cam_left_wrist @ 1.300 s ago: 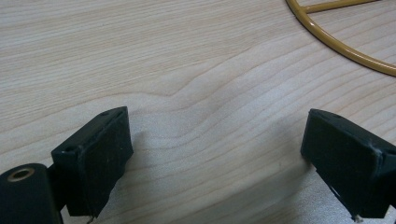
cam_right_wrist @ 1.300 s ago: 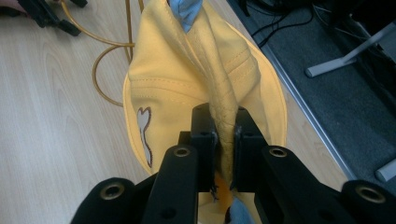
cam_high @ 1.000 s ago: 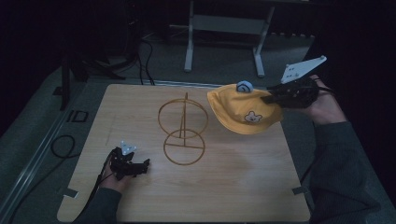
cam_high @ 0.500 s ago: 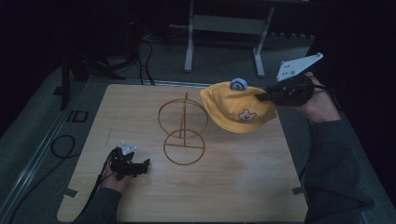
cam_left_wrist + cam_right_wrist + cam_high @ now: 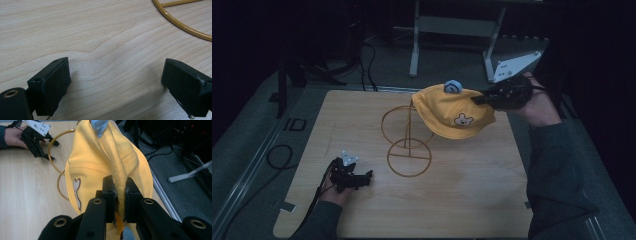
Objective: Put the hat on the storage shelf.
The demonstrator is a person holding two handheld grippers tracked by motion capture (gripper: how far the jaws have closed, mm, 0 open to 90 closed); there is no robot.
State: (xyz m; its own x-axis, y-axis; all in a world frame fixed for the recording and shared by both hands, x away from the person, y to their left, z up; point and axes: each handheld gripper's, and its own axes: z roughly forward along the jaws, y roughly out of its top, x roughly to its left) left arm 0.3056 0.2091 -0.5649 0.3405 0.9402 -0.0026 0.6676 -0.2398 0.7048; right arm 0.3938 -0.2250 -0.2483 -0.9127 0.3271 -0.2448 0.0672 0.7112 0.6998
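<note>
Down near me, my left gripper (image 5: 362,176) rests low on the table (image 5: 472,200), its jaws wide apart with nothing between them. I think it waits there so it stays out of the way. The wood shows bare between its jaws in the left gripper view, and a bit of the gold ring (image 5: 182,23) curves past the corner.

Next comes the wire stand (image 5: 408,140), in the middle of the table. It has a flat ring at the bottom and an upright ring on a post.

Farther off, my right gripper (image 5: 479,99) pinches a fold of the yellow cap (image 5: 452,110), jaws squeezed tight on the cloth. The cap hangs in the air, up at the top of the stand on its right side, and may touch the top ring. I hold it by one edge so the open side can drop over the stand. A blue bit (image 5: 452,87) sticks up on top and a small bear face (image 5: 463,119) shows on the side.
</note>
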